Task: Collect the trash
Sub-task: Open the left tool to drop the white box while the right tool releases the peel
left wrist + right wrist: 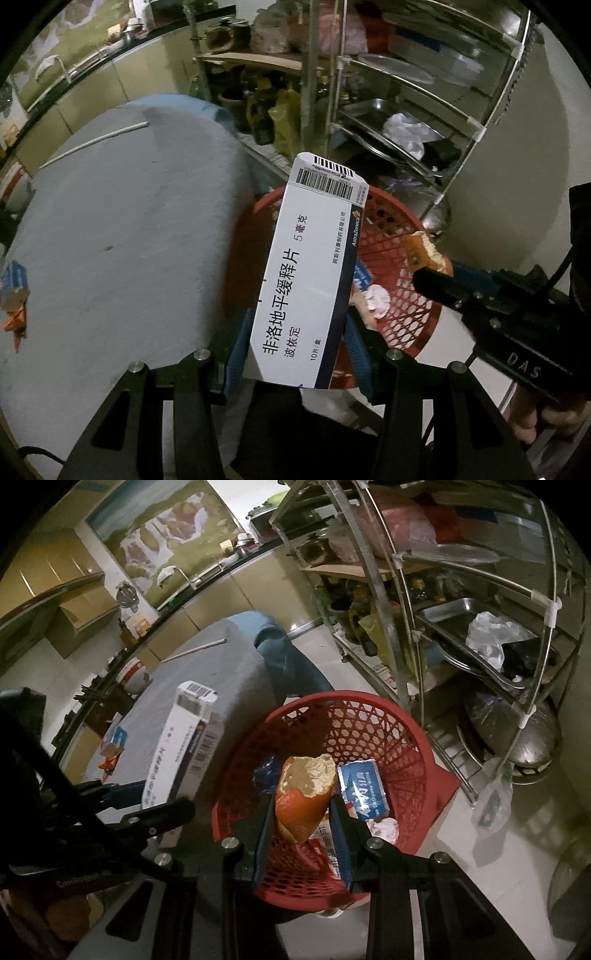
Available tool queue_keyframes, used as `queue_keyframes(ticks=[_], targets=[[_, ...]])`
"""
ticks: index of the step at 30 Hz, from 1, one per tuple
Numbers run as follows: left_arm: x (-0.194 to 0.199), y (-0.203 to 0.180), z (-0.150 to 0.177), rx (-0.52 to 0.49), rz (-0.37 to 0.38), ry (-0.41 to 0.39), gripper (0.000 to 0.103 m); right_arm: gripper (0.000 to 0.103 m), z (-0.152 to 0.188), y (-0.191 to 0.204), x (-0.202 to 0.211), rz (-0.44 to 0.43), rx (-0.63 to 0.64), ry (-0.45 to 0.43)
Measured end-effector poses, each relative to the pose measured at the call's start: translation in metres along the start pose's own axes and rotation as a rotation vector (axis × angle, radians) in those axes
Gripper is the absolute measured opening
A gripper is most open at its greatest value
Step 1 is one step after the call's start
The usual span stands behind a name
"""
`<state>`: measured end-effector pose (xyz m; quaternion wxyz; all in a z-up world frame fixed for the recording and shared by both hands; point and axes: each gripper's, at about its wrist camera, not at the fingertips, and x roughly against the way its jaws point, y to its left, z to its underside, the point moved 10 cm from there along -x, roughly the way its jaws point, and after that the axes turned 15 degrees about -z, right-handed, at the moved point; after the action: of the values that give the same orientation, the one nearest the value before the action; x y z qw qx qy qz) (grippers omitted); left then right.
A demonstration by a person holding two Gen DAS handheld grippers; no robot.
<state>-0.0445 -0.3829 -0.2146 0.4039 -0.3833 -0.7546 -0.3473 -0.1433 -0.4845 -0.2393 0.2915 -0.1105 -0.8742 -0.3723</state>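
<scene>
My left gripper (295,350) is shut on a white medicine box (310,273) with a barcode and holds it upright over the near rim of the red mesh basket (402,317). The box also shows in the right wrist view (184,753), left of the basket (402,734). My right gripper (303,830) is shut on an orange peel (304,794) and holds it above the basket's inside. In the left wrist view the peel (424,251) and right gripper (436,277) hang over the basket's right side. The basket holds a blue packet (364,788), crumpled tissue (384,829) and other wrappers.
A grey-covered table (122,229) lies left of the basket, with a white stick (92,142) and small blue and orange wrappers (14,295) on it. A metal rack (480,627) with trays, bags and pots stands close behind the basket on the right.
</scene>
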Motion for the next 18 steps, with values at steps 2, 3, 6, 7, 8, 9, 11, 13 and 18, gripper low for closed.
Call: queue_keyframes(ticks=[2,3,6,7,8,9,11,13,18], targets=[[-0.004,-0.006,-0.001,-0.009,0.013,0.002,0.052,0.032,0.0,-0.002,0.001,0.006,-0.003,0.0],[-0.008,-0.01,-0.002,-0.013,0.016,0.007,0.052,0.032,0.0,-0.004,0.001,0.009,-0.006,-0.001],[-0.015,-0.017,-0.004,-0.027,0.019,0.01,0.052,0.032,0.001,-0.009,0.002,0.02,-0.021,-0.002],[-0.017,-0.018,-0.005,-0.028,0.016,0.008,0.052,0.033,0.002,-0.012,0.002,0.024,-0.032,0.0],[-0.019,-0.019,-0.006,-0.028,0.016,0.006,0.052,0.034,0.003,-0.015,0.003,0.027,-0.043,0.001],[-0.019,-0.02,-0.007,-0.028,0.017,0.007,0.052,0.034,0.003,-0.017,0.003,0.03,-0.052,0.002],[-0.019,-0.017,-0.007,-0.025,0.009,0.005,0.052,0.034,0.005,-0.022,0.003,0.032,-0.08,0.008],[-0.017,-0.014,-0.009,-0.017,0.012,-0.006,0.053,0.035,0.007,-0.024,0.003,0.025,-0.097,0.02],[-0.007,0.007,-0.009,0.031,0.011,-0.029,0.057,0.035,0.007,-0.025,0.003,0.022,-0.117,0.029]])
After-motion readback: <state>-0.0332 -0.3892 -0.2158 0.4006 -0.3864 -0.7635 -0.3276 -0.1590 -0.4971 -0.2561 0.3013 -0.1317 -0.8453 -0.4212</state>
